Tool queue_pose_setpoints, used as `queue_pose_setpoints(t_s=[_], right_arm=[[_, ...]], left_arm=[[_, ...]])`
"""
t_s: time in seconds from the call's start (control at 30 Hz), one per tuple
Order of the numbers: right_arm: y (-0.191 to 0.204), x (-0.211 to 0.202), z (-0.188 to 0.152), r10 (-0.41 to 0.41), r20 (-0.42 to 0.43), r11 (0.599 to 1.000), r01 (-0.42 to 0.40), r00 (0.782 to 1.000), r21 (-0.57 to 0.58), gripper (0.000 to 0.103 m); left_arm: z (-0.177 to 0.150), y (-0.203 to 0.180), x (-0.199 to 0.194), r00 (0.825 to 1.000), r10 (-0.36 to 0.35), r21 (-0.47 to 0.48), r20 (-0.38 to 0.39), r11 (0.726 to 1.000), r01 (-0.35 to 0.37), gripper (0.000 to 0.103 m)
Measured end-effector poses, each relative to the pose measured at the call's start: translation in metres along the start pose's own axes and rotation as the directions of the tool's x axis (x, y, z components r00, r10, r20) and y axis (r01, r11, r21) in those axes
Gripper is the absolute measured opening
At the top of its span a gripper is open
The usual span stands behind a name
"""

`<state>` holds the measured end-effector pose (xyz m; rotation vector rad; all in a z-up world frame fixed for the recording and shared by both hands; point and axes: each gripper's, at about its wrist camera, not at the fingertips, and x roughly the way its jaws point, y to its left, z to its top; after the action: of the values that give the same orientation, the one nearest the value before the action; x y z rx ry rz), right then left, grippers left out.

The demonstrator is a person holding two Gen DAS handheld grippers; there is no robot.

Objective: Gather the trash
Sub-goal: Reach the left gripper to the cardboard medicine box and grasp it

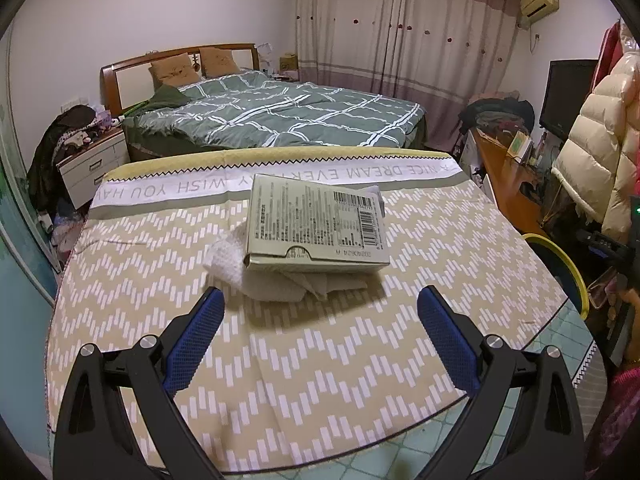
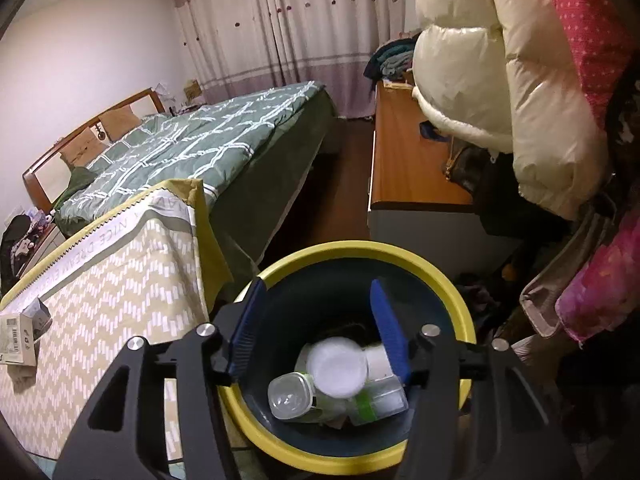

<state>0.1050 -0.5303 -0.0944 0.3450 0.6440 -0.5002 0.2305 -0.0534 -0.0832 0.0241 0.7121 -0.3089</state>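
Observation:
A flat grey-green cardboard box (image 1: 318, 224) with barcodes lies on crumpled white tissue (image 1: 256, 276) in the middle of the table. My left gripper (image 1: 320, 304) is open and empty, just short of the box, fingers to either side. My right gripper (image 2: 318, 300) is open and empty above a dark bin with a yellow rim (image 2: 452, 276). The bin holds a clear plastic bottle (image 2: 290, 396), a white lid (image 2: 336, 366) and other containers. The box also shows in the right wrist view (image 2: 16, 340) at the far left.
The table wears a beige zigzag cloth (image 1: 460, 248). The bin's rim (image 1: 560, 256) stands off the table's right edge. A bed with a green quilt (image 1: 288, 112) lies behind. A wooden desk (image 2: 404, 160) and hanging puffy coats (image 2: 500, 80) crowd the right.

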Motion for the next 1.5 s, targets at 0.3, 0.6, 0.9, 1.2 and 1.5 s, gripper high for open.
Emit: queue_pose_setpoints(t_s=[0.3,0.6,0.9,1.2,1.5], right_arm=[[0.057,-0.025,-0.029,0.093,0.057,0.988,-0.085,0.994,-0.127,0.056],[0.063,-0.026,-0.028,0.103,0.066,0.988,-0.095,0.992,-0.125,0.056],[0.063,-0.023,-0.027,0.104,0.053,0.987,-0.097,0.993,-0.125,0.056],[0.059,-0.021,-0.027,0.112,0.051,0.988,-0.106,0.992,-0.114,0.056],[0.058,-0.019,-0.029,0.112,0.047,0.989,-0.106,0.993,-0.107,0.056]], left_arm=[[0.013,0.008,0.021,0.999,-0.012,0.012,-0.039,1.000,0.013,0.096],[0.031,0.007,0.047,0.996,-0.035,0.045,-0.083,0.998,0.038,0.096],[0.036,0.002,0.068,0.992,-0.019,0.063,-0.127,0.998,0.027,0.096],[0.022,-0.058,0.074,0.960,-0.185,0.126,-0.212,0.969,0.214,0.096],[0.026,-0.122,0.068,0.916,-0.312,0.196,-0.253,0.910,0.364,0.096]])
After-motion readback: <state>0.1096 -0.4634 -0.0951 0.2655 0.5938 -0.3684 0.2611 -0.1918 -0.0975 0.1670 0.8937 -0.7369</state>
